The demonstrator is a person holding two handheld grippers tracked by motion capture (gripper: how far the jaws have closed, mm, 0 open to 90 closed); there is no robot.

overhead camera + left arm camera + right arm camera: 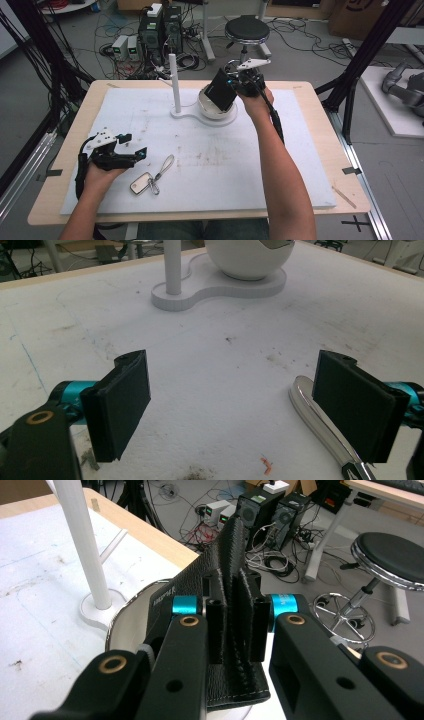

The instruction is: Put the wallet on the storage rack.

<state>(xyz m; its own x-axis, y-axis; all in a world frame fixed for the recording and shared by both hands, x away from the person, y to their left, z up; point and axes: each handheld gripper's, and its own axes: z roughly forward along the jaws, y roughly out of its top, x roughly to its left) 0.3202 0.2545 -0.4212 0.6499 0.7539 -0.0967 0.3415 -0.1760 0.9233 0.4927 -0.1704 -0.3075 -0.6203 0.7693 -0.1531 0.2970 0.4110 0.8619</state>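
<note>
Jaws of right gripper (237, 630) clamped on black wallet (221, 90) over white bowl (212, 111), left gripper (232, 405) wide apart

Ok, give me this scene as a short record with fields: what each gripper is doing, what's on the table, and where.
right gripper: shut on black wallet, held over white bowl
left gripper: open, holding nothing, low over the mat
key fob: flat on white mat, near left gripper
white post: upright on the bowl's base
</note>
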